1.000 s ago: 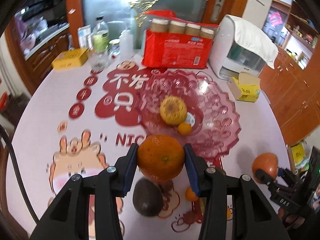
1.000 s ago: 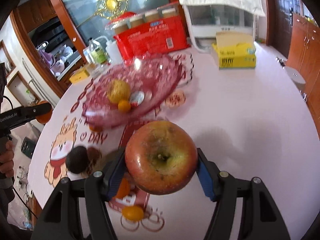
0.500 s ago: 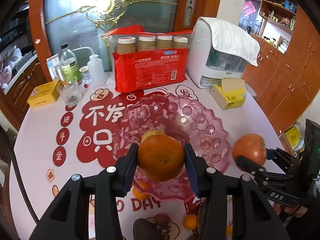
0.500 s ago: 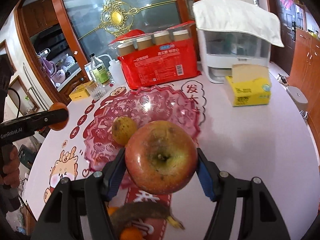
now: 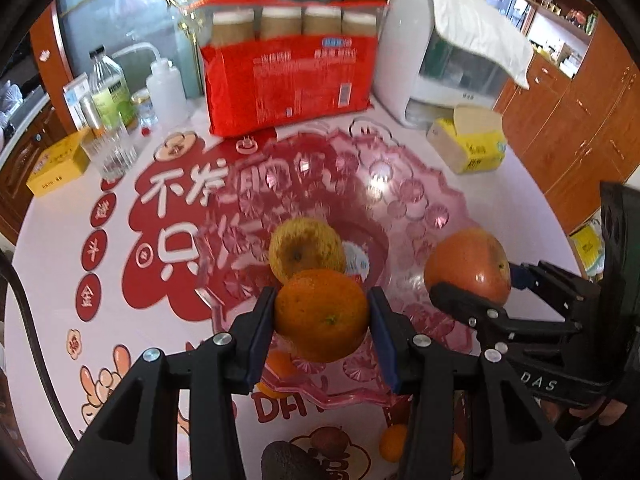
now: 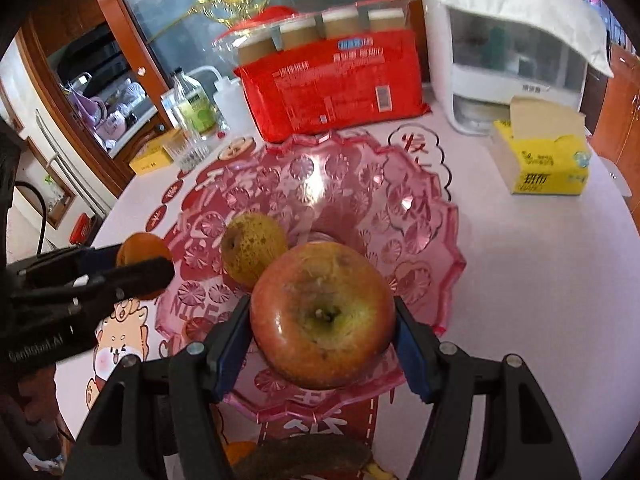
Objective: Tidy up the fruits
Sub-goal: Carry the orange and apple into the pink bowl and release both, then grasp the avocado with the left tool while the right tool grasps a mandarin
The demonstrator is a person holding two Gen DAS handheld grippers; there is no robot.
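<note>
The left gripper [image 5: 322,316] has its blue-padded jaws clamped on a round orange [image 5: 321,314], held in the air above the near rim of a pink, flower-patterned scalloped glass fruit bowl [image 5: 404,196]. The right gripper [image 6: 322,322] grips a large red-and-yellow apple [image 6: 323,314], stem hollow facing the camera, likewise over the bowl's near edge; from the left wrist view that apple [image 5: 468,266] hangs over the bowl's right side.

Inside the bowl, near its centre, lies a rough yellow-brown pear [image 5: 306,250], with a small white-and-blue sticker-like item [image 5: 357,262] just beside it. The bowl stands in the middle of a round white table [image 6: 540,280] printed with red characters and cartoon figures.

At the table's near edge, outside the bowl, sit a dark avocado [image 5: 288,462], a small orange tangerine [image 5: 394,442] and a browned banana [image 6: 304,458].

Along the far edge stand a red plastic pack of paper cups [image 5: 288,80], a white appliance draped with a white cloth [image 5: 452,52], an open yellow tissue box [image 5: 470,146], a clear cut-glass tumbler [image 5: 110,152], a green-labelled bottle [image 5: 108,88], a white squeeze bottle [image 5: 166,86] and a flat yellow carton [image 5: 56,166] toward the far-left edge.
</note>
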